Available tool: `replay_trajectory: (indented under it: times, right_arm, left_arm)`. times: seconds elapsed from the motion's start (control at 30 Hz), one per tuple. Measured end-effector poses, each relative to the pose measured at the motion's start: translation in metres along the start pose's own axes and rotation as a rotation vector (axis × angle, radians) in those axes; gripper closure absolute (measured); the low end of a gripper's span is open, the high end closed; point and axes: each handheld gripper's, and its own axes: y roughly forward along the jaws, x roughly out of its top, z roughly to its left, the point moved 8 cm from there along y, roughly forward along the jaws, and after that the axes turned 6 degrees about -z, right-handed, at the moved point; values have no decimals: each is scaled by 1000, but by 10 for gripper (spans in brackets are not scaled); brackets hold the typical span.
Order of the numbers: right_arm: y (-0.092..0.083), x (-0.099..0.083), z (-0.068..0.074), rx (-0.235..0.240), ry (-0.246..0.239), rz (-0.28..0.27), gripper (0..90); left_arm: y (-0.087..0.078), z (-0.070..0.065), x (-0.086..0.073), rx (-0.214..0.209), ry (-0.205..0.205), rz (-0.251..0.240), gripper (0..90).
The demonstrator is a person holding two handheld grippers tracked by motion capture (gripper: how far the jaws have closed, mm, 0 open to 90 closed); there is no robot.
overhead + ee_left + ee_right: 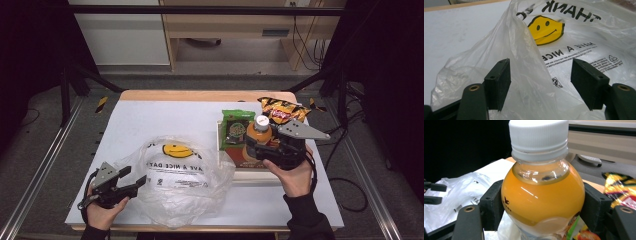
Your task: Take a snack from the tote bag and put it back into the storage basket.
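Bottle to bag
Your right gripper (260, 145) clamps the upright juice bottle (259, 131); the plastic bag (185, 175) lies to its left, at your wide-open left gripper (134, 179).

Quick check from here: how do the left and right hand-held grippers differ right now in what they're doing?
The right hand-held gripper is shut on the orange juice bottle, pads against both sides. The left hand-held gripper stands open, with a fold of the clear plastic bag rising between its pads, unpinched. The right one is over the snacks, by the chip packet; the left sits at the bag's edge. Both are hand-held over the white table.
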Motion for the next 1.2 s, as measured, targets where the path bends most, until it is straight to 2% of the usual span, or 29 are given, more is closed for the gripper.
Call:
replay_trajectory:
  times: [0.23,0.63,1.2]
  right_arm:
    - [-10,-17,-17,-30,17,10,303]
    - [-33,-39,-44,-50,41,12,303]
    - [-47,-46,-82,-104,41,40,302]
  left_arm:
    - [-4,3,11,-1,-16,-20,300]
    - [-3,5,11,5,-20,-14,280]
    - [-6,9,13,14,-30,-22,280]
